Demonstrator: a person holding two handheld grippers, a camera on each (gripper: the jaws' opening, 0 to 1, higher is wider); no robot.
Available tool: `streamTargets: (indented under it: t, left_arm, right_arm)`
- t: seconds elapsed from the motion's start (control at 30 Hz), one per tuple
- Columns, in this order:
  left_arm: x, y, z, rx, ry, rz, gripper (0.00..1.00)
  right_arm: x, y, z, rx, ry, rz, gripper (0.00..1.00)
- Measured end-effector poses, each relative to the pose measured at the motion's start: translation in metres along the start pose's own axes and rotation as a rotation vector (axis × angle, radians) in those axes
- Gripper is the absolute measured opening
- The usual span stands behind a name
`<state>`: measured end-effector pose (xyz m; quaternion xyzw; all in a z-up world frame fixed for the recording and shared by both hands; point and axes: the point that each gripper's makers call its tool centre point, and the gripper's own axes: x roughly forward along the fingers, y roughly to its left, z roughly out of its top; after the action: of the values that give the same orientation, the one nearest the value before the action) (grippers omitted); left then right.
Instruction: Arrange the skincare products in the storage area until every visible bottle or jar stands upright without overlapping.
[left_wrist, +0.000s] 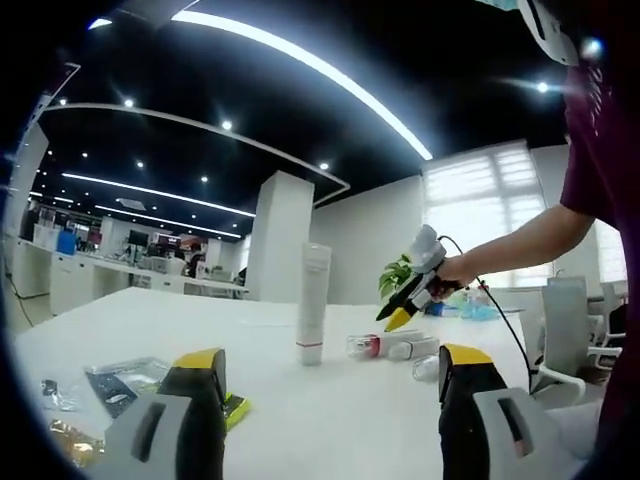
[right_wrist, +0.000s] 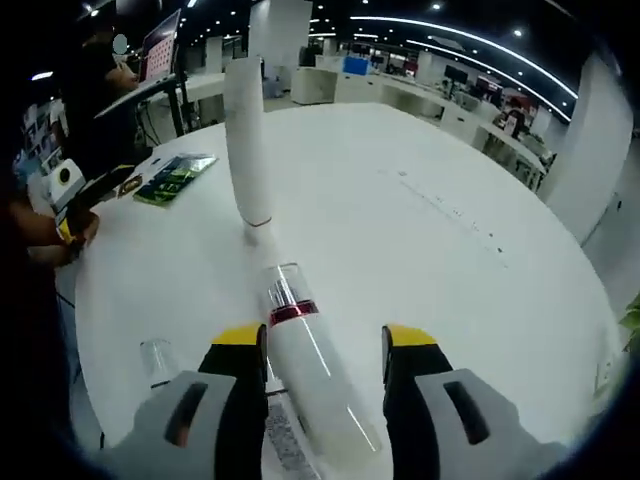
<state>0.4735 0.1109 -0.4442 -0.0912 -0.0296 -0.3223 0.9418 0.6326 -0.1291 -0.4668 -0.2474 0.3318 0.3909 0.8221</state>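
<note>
A tall white tube (left_wrist: 313, 300) (right_wrist: 247, 130) stands upright on the round white table (left_wrist: 270, 410) (right_wrist: 430, 230). To its right lie a white bottle with a red band and clear cap (left_wrist: 378, 346) (right_wrist: 305, 370), a second bottle (left_wrist: 415, 347) and a small clear jar (left_wrist: 427, 368) (right_wrist: 156, 360). My right gripper (right_wrist: 325, 342) (left_wrist: 397, 320) is open and hovers low over the red-banded bottle, one jaw on each side of it. My left gripper (left_wrist: 330, 358) is open and empty, well short of the tube. It also appears at the table's left edge (right_wrist: 66, 190).
Flat sachets (left_wrist: 125, 375) (right_wrist: 175, 175) and a foil packet (left_wrist: 60, 395) lie near the left gripper. A person's arm (left_wrist: 520, 245) reaches in from the right. A white chair (left_wrist: 563, 320) stands at the table's right edge, and a plant (left_wrist: 398, 272) behind it.
</note>
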Motion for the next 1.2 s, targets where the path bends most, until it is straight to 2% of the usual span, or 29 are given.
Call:
streamTargets:
  t: [0.23, 0.33, 0.37, 0.53, 0.7, 0.9, 0.93, 1.0, 1.2]
  left_arm:
    - [0.0, 0.0, 0.0, -0.011, 0.001, -0.002, 0.87]
    - [0.0, 0.002, 0.0, -0.018, 0.002, 0.003, 0.87]
    - [0.0, 0.001, -0.001, -0.023, 0.007, -0.005, 0.87]
    - [0.0, -0.002, -0.005, -0.013, 0.029, -0.019, 0.85]
    - [0.0, -0.002, -0.005, -0.018, 0.029, -0.02, 0.84]
    - [0.0, -0.002, -0.006, -0.017, 0.034, -0.019, 0.84]
    - [0.0, -0.002, -0.006, -0.017, 0.036, -0.018, 0.84]
    - [0.0, -0.002, -0.007, -0.016, 0.04, -0.018, 0.84]
    - [0.0, -0.004, -0.009, -0.001, 0.049, -0.026, 0.83]
  right_arm:
    - [0.021, 0.018, 0.002, -0.045, 0.067, 0.121, 0.43]
    - [0.029, 0.025, 0.003, -0.048, 0.087, 0.163, 0.4]
    - [0.032, 0.029, -0.001, -0.061, 0.123, 0.189, 0.38]
    - [0.042, 0.029, -0.013, -0.105, 0.224, 0.213, 0.36]
    - [0.047, 0.027, -0.013, -0.124, 0.258, 0.23, 0.29]
    - [0.051, 0.03, -0.021, -0.155, 0.326, 0.264, 0.3]
    - [0.053, 0.028, -0.016, -0.201, 0.3, 0.241, 0.3]
    - [0.049, 0.029, -0.02, -0.188, 0.337, 0.266, 0.29]
    - [0.049, 0.029, -0.02, -0.205, 0.34, 0.27, 0.27]
